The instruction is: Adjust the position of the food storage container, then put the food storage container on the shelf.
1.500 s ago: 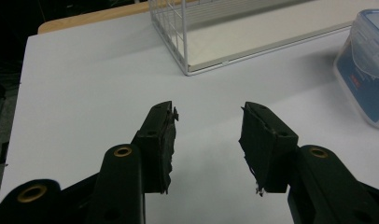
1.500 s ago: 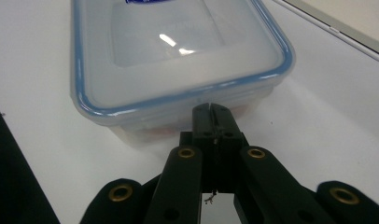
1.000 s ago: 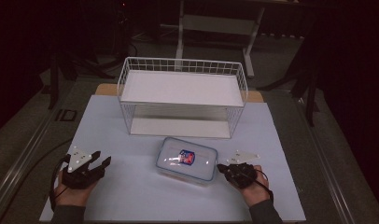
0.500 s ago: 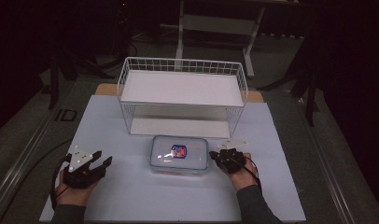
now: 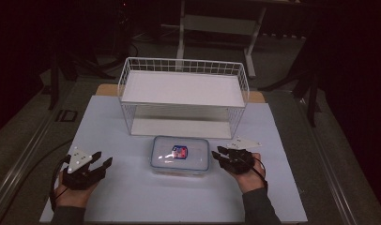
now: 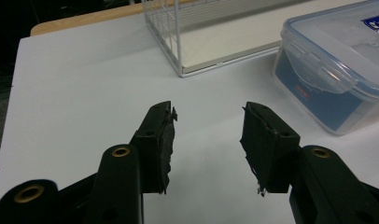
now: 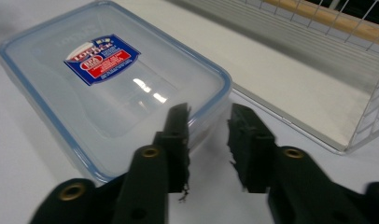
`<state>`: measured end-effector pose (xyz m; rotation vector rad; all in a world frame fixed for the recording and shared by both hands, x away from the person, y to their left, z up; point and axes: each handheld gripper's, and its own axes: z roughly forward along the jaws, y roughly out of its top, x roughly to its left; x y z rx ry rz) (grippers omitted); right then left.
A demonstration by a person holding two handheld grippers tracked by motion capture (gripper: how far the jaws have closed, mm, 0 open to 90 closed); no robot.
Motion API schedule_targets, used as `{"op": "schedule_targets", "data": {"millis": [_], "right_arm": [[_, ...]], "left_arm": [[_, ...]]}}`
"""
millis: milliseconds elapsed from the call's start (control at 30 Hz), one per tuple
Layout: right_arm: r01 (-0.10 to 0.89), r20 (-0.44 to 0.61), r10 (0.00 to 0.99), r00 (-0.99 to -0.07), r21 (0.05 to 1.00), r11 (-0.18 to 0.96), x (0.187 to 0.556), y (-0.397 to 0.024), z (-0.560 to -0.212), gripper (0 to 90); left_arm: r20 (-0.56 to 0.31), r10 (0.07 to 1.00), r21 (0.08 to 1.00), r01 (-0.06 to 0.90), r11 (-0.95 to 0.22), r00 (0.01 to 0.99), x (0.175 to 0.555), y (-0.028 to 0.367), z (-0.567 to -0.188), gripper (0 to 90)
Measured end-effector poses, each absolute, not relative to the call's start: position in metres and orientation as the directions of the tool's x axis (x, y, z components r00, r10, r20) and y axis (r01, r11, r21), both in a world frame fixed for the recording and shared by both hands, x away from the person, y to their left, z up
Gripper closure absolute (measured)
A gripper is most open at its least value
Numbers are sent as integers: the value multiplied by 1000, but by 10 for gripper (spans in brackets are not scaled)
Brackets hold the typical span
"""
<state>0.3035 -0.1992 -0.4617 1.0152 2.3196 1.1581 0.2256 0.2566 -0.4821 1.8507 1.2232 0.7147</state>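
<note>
Container (image 5: 180, 155) one, wire rack (image 5: 184, 96) one, claws two

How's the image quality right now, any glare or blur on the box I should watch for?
High view: dim surroundings, lit table, a bright glare patch on the lidded plastic box. Right gripper view: white reflections streak the lid beside its label; the right tongs look soft up close, and the wire rack behind blurs. Left gripper view: even light, left tongs sharp.
</note>
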Motion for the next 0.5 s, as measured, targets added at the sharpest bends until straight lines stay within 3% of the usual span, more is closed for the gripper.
{"op": "schedule_targets", "data": {"millis": [400,500], "right_arm": [[495,86,734,-674,790,362,306,-201,-462,558],[525,126,739,-661,782,336,309,-202,-464,530]], "left_arm": [[-39,911,860,478,-178,410,230,247,-480,487],[-63,888,858,479,-185,456,237,231,-474,481]]}}
